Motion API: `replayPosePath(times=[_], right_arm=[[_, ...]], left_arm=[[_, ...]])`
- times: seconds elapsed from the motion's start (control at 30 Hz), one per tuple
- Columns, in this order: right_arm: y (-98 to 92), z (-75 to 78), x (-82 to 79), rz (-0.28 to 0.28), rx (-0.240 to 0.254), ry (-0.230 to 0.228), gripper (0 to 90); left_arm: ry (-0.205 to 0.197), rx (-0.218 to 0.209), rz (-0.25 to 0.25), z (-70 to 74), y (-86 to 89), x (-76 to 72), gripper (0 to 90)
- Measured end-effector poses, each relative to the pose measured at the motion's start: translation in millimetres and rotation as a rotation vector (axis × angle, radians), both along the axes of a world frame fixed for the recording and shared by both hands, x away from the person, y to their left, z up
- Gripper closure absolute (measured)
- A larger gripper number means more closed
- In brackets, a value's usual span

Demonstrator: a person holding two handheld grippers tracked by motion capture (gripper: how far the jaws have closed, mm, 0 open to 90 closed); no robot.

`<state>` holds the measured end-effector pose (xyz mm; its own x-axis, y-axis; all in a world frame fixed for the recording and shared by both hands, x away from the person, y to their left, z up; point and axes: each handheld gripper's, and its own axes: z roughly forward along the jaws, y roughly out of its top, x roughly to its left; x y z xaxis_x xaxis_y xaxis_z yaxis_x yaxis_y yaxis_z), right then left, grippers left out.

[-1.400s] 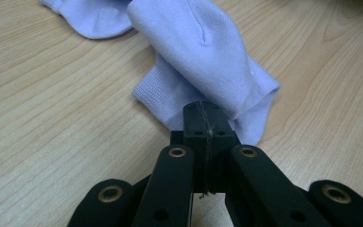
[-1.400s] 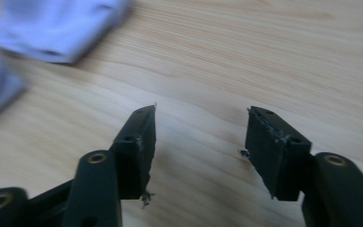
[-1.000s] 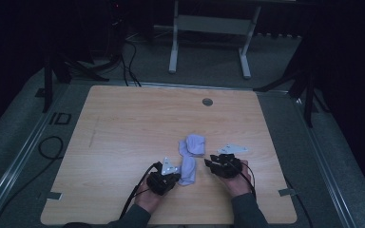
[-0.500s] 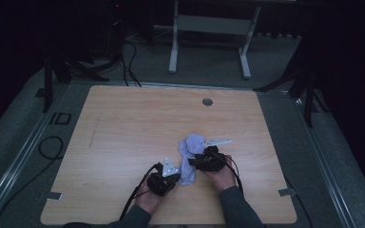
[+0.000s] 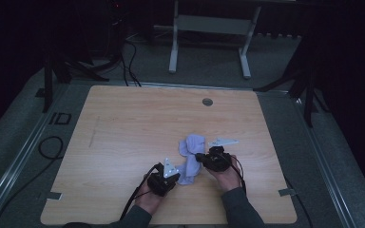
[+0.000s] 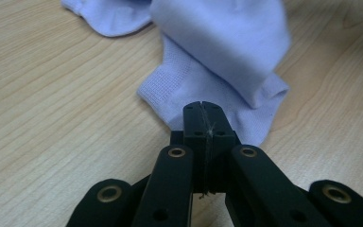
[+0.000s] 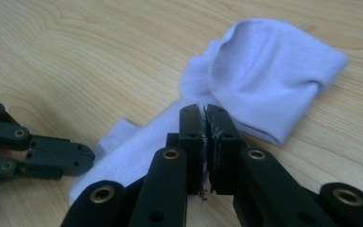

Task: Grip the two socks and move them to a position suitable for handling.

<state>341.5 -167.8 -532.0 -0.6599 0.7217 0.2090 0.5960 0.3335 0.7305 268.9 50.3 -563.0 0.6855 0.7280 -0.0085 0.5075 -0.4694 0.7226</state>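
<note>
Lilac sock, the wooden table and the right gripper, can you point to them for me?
Soft lilac fabric sock [image 7: 274, 75]: right gripper view, on its folded-over upper part.
Light wooden table [image 5: 138, 118]: high view, on bare top left of the middle.
Black right gripper [image 7: 204, 111]: right gripper view, between its shut fingers, pinching the sock.

Both forearms are coming in from the near edge of the table [image 5: 123, 114], sleeves dark, each hand wrapped around a black gripper. The left gripper [image 5: 170, 175] is sitting nearer that edge, angled forward and to the right, jaws pressed fully together and pinching the lilac sock [image 6: 203, 80] by its end. The right gripper [image 5: 200, 157] is lying a little farther from the edge, pointing left toward the other one; its jaws have just been closing and are now meeting on the sock's fabric.
</note>
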Motion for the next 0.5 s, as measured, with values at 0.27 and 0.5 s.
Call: replayPosePath(times=[0.27, 0.5], right_arm=[[-20.8, -0.8, -8.5, -0.033, 0.001, 0.012, 85.6], [-35.4, -3.5, -12.0, -0.061, -0.006, 0.019, 85.6]], left_arm=[[0.000, 0.004, 0.030, 0.3, 6.3, 3.8, 89.6], [0.004, -0.003, 0.052, 0.2, 11.6, 5.9, 89.6]])
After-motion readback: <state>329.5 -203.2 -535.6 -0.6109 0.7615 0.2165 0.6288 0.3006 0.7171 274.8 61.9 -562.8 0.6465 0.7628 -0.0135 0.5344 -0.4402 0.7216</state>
